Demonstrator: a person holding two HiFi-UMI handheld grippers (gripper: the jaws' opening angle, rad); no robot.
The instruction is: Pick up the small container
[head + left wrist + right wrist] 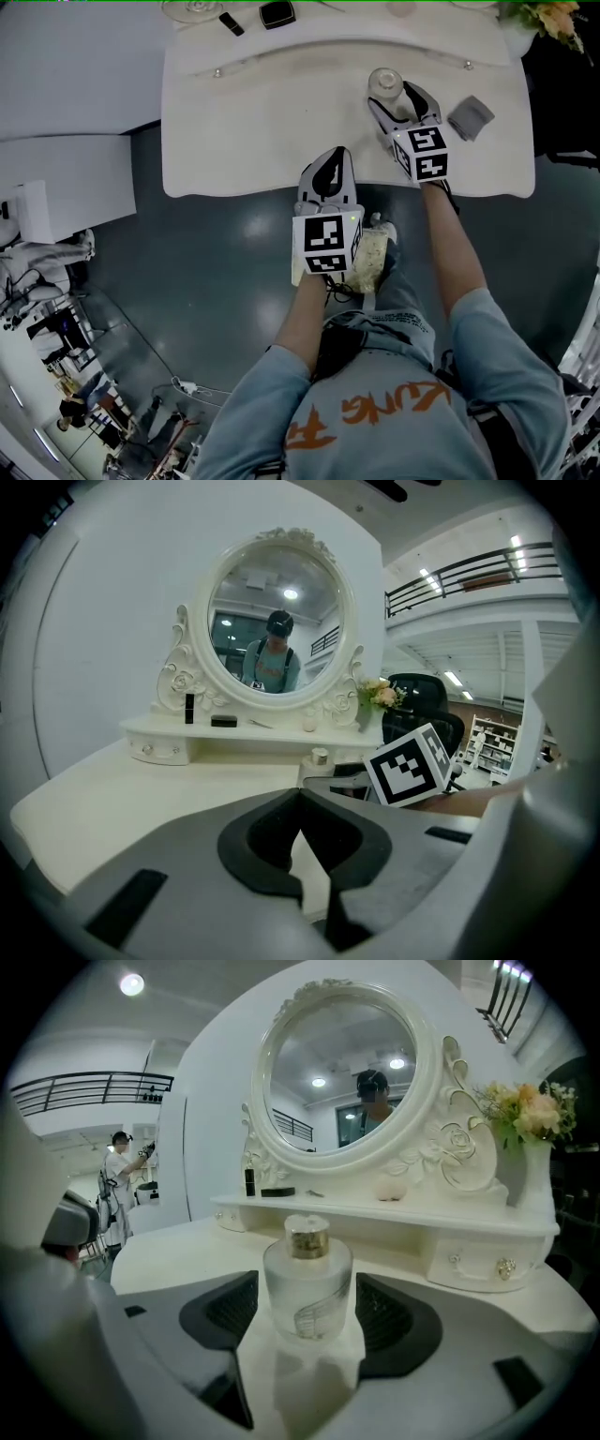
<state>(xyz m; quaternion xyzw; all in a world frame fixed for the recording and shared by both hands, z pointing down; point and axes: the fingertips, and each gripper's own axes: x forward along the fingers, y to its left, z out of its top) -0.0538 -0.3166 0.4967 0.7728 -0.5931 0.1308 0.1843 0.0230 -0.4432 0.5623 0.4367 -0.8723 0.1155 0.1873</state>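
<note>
Working at a white table (234,122) carrying an ornate oval mirror (342,1077) and flowers (525,1110) at its back right corner, above a dark glossy floor (216,253). Seeing the small container (307,1283), a frosted glass bottle with a gold cap, standing upright on the table's right half. Straddling it with the right gripper (306,1316), jaws spread wide and pads clear of the glass; hovering the left gripper (302,846), pinched together and empty, at the table's front edge.
</note>
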